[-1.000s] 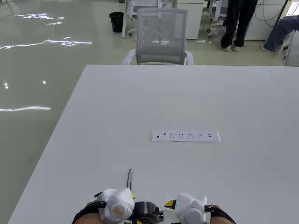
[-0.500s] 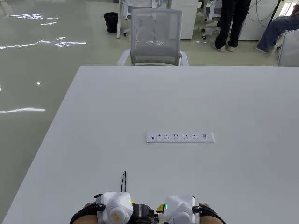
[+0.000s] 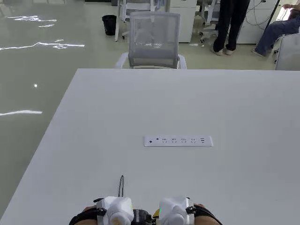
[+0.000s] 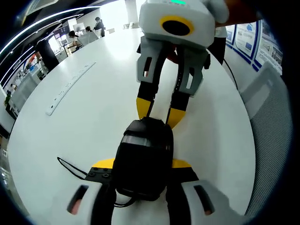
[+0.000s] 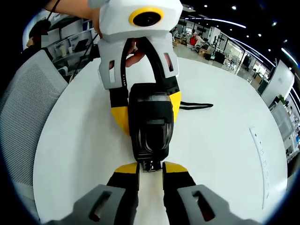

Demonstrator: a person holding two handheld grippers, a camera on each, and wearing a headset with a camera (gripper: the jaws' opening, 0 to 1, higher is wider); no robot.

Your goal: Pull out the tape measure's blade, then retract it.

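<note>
Left tool (image 4: 142, 164) and right tool (image 5: 151, 168) clamp tape measure (image 5: 150, 123).

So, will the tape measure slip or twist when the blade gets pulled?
Probably stiff: the tape measure is a hard black case clamped across its sides by the left gripper. Its glossy shell may slip. The loose strap should just trail.

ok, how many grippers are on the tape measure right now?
2. The left gripper clamps the tape measure body across its sides; the right gripper faces it, jaws closed on the blade end.
</note>
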